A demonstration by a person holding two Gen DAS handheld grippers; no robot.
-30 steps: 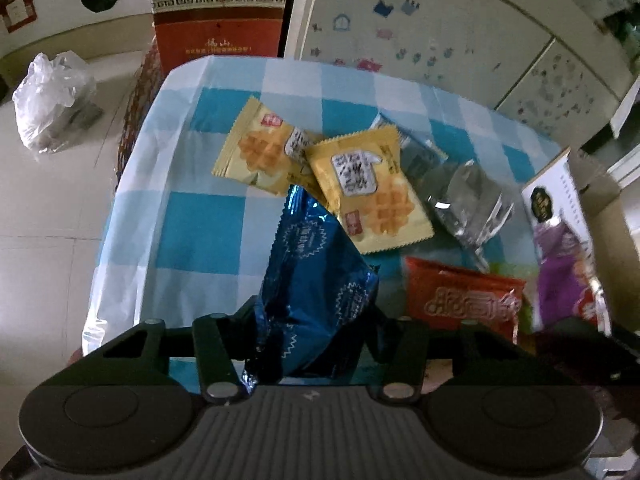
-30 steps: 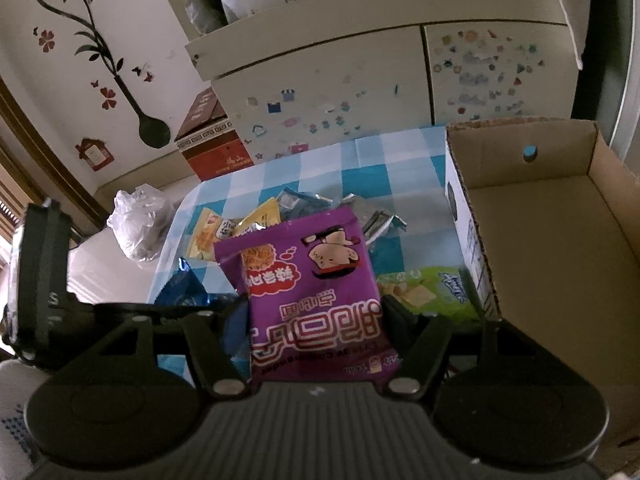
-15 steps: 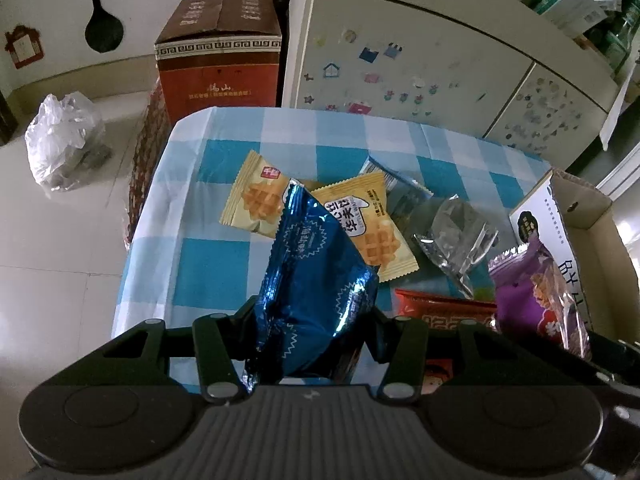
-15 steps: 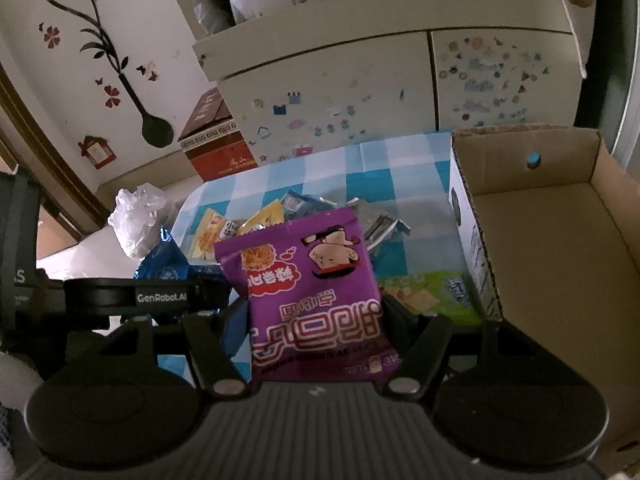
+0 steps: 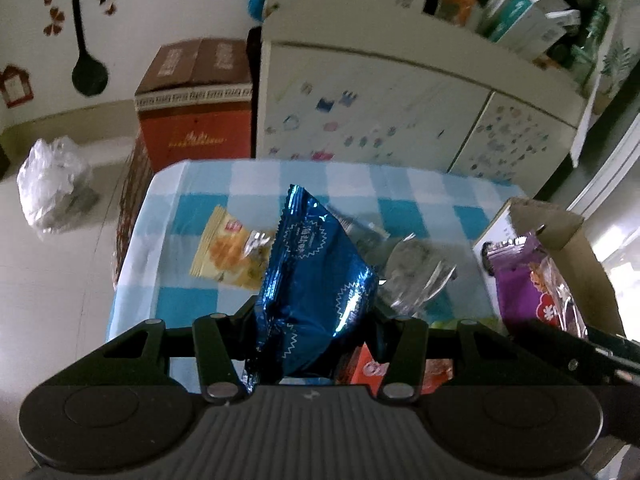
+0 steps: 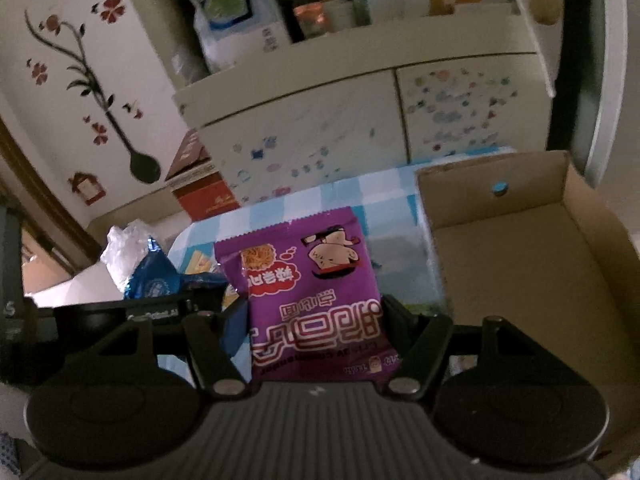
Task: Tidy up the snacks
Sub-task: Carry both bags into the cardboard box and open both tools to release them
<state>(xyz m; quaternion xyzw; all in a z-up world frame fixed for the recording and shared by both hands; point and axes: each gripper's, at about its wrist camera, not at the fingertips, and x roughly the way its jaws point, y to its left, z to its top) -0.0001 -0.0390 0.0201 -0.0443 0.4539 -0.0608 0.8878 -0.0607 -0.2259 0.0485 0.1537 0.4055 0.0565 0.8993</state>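
A blue packet (image 5: 316, 280) is pinched by the left gripper (image 5: 312, 320), held clear above the checked table (image 5: 192, 208). A purple packet (image 6: 316, 300) is pinched by the right gripper (image 6: 316, 328), just left of the open cardboard box (image 6: 520, 264). A yellow packet (image 5: 228, 252) and clear wrappers (image 5: 416, 272) are left lying on the table.

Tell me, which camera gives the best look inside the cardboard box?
The right wrist view: the box lies open beside the purple packet, its bare floor showing. The left wrist view catches only the box's near wall and flap at the right edge.
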